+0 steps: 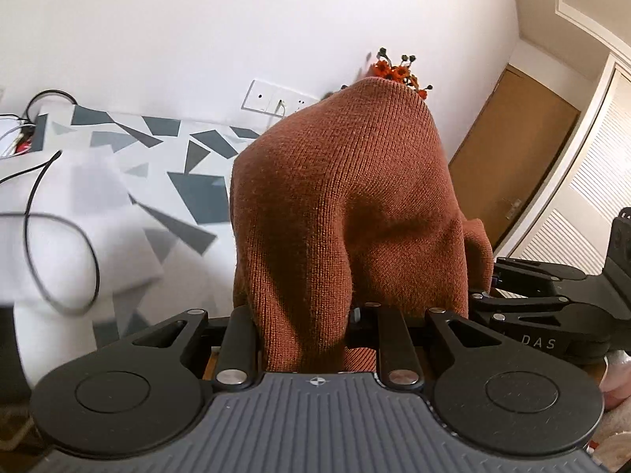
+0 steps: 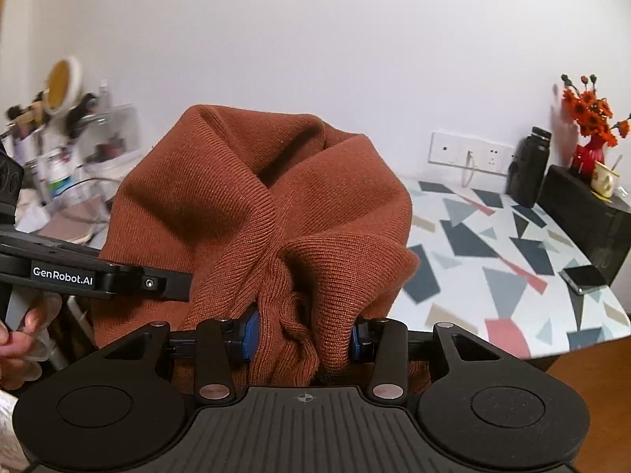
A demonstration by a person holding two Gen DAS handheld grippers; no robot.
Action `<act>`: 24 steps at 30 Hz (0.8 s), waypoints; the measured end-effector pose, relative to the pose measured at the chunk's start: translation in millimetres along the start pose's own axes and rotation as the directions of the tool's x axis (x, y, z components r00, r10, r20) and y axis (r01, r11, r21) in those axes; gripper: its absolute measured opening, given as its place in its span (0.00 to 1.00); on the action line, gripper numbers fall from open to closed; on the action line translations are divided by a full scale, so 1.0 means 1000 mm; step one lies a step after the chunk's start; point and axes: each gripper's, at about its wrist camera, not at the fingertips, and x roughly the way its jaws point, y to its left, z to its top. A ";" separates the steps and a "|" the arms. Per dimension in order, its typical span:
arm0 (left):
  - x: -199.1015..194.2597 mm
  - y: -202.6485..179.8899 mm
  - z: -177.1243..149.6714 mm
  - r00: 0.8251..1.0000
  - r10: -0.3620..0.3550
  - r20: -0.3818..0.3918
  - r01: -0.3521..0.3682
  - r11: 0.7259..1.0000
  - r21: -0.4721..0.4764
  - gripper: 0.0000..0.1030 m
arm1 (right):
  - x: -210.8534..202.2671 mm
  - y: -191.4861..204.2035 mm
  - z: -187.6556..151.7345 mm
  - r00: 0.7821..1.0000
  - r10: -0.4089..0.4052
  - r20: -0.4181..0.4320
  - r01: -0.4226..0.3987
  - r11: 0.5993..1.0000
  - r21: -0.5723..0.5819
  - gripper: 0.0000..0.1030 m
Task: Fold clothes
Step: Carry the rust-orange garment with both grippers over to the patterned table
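Red vase (image 2: 589, 153) holds orange flowers (image 2: 589, 108), far right on desk (image 2: 493, 244). We clamp rust sweater (image 2: 256, 205) in left tool (image 1: 307, 331) and right tool (image 2: 303, 335), both tilted down.

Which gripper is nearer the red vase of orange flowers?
Right, as far as the views show. The red vase of orange flowers stands clear at the table's far right from the right gripper; the left gripper sees only blooms over the rust-brown knitted garment.

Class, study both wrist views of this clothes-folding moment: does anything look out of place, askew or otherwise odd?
The rust knit garment is bunched in thick folds between the right claw and also gripped in the left claw, lifted above the patterned table rather than lying flat. A loose black cable trails across a white cloth. Nothing looks spilled or damaged.
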 end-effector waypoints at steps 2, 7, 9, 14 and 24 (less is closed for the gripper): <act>0.011 0.014 0.012 1.000 -0.013 -0.011 0.013 1.000 0.009 0.22 | 0.018 -0.005 0.012 1.000 -0.018 0.000 0.018 1.000 -0.005 0.37; 0.035 0.048 0.044 0.998 -0.025 -0.058 0.025 1.000 0.005 0.22 | 0.066 -0.017 0.027 0.999 -0.041 -0.016 0.041 0.999 0.031 0.37; 0.043 0.057 0.050 0.997 -0.030 -0.070 0.029 1.000 -0.008 0.22 | 0.079 -0.020 0.031 0.999 -0.042 -0.024 0.043 0.998 0.040 0.37; 0.063 0.075 0.064 0.996 -0.026 -0.091 0.023 0.999 -0.027 0.22 | 0.108 -0.025 0.045 0.999 -0.026 -0.036 0.026 1.000 0.011 0.37; 0.112 0.086 0.093 0.997 0.039 -0.067 -0.044 0.996 -0.074 0.22 | 0.167 -0.056 0.086 0.997 0.024 -0.071 -0.032 0.993 -0.118 0.37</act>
